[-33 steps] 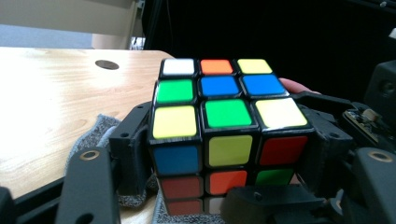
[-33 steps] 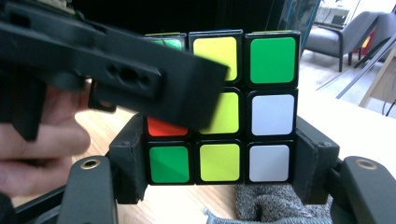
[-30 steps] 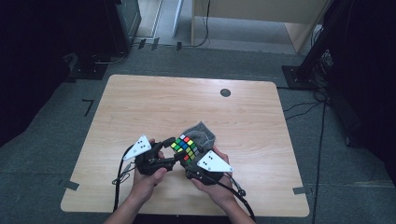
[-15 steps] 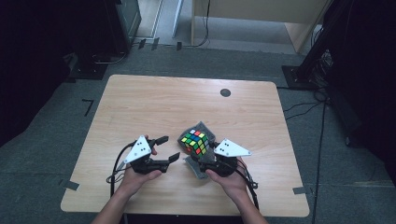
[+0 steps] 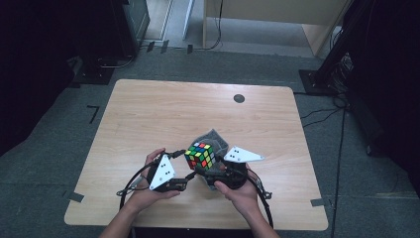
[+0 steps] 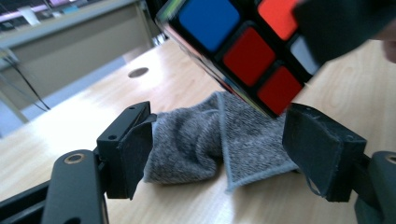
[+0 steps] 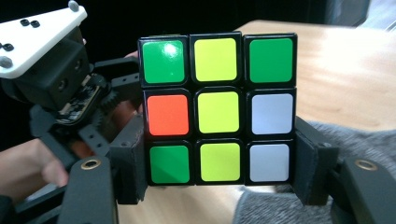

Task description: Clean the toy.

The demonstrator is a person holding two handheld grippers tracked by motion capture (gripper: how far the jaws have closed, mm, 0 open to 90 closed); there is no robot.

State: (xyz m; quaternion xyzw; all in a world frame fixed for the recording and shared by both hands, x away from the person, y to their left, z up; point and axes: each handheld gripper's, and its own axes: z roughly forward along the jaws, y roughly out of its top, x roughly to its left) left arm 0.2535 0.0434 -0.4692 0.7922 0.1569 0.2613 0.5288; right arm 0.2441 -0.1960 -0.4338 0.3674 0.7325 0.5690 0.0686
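Right gripper view: right hand-held gripper (image 7: pixel 219 168) clamps the cube (image 7: pixel 218 109) by its bottom row.

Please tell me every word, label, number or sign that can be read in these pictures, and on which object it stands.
There is no readable text.
Puzzle cube: plain coloured stickers, no print.
Grey cloth: no label visible.
Wooden table: only a dark round hole, no writing.
Right gripper and left gripper: no marking can be read.

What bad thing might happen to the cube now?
The cube is held above the table only by its bottom row in the right gripper, so it might tip or slip out. The left gripper, open just below it, might bump it loose or snag the cloth.
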